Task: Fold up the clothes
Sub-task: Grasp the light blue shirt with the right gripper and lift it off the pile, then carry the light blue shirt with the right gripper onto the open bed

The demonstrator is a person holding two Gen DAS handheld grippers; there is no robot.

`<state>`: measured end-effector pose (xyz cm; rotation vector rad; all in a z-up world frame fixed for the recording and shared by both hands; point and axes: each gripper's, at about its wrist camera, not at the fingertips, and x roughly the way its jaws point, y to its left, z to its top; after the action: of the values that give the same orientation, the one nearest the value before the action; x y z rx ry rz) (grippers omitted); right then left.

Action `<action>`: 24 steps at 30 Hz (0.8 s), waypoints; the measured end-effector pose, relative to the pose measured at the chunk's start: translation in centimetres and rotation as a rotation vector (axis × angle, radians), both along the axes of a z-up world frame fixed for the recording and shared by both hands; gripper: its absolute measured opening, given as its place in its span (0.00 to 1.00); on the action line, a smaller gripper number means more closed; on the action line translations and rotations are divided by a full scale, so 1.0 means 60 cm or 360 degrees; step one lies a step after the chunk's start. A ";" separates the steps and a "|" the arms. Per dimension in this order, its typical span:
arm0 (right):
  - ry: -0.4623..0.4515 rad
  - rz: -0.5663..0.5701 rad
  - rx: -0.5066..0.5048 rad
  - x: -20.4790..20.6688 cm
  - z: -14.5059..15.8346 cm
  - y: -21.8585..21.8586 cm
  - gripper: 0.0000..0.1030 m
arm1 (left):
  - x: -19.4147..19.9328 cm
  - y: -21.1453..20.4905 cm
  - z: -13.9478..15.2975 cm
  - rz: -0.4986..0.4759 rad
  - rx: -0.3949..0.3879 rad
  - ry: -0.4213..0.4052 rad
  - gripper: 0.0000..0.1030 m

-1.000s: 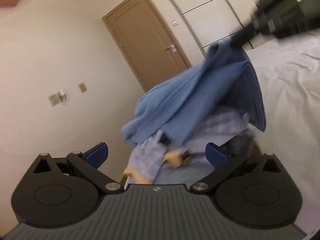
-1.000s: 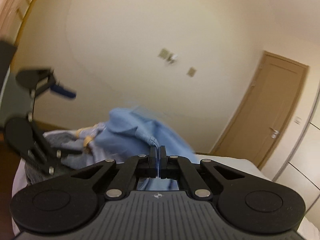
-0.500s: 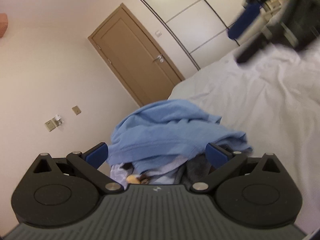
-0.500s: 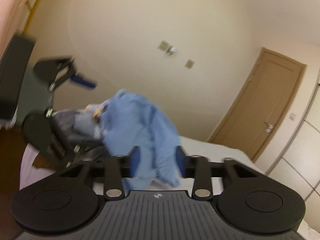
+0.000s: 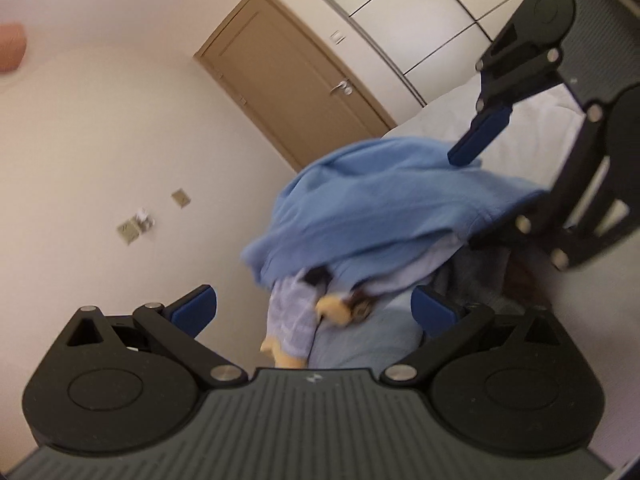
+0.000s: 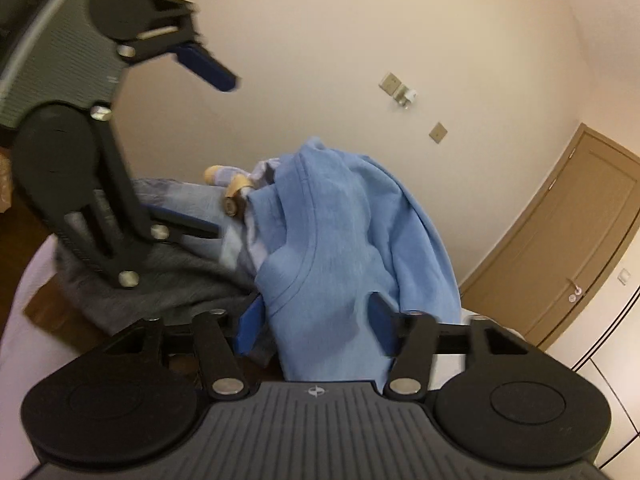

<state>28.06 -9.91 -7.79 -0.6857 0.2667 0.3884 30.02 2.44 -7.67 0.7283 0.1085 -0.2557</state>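
Note:
A blue T-shirt (image 5: 380, 208) lies crumpled on top of a clothes pile at the bed's edge. In the right wrist view the shirt (image 6: 340, 240) hangs down between the blue pads of my right gripper (image 6: 316, 326). Its jaws are closing around the cloth, and I see no pinch on it. My left gripper (image 5: 316, 312) stands wide open just short of the pile, facing a pale checked garment (image 5: 292, 312) and a wooden hanger (image 6: 236, 196). A grey garment (image 6: 160, 272) lies lowest in the pile. One of the right gripper's fingers (image 5: 480, 136) shows above the shirt, and the other is hidden behind it.
The pile rests on a white bed (image 5: 436, 112) that stretches away to the right. A brown door (image 5: 296, 92) and white wardrobe panels (image 5: 400, 12) stand behind. Wall sockets (image 5: 132, 224) sit on the cream wall. Dark floor shows below the bed's corner.
My right gripper held the blue shirt up, shut on it, then opened and dropped it on the pile. It has since come down so the shirt sits between its jaws. The left gripper stayed open.

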 end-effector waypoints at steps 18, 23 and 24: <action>-0.0460 -0.0358 0.0384 -0.154 0.256 -0.205 0.07 | -0.078 -0.090 0.062 -0.0256 -0.0187 -0.0063 1.00; -0.0488 -0.0487 0.0458 -0.280 0.315 -0.280 0.07 | -0.171 -0.155 0.078 -0.0467 -0.0337 -0.0003 1.00; -0.0491 -0.0515 0.0467 -0.308 0.321 -0.295 0.08 | -0.195 -0.169 0.077 -0.0515 -0.0359 0.0011 1.00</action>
<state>9.58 -27.60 11.49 -0.3956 0.0230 0.0073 18.34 -7.73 -3.03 0.5180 -0.0326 -0.5703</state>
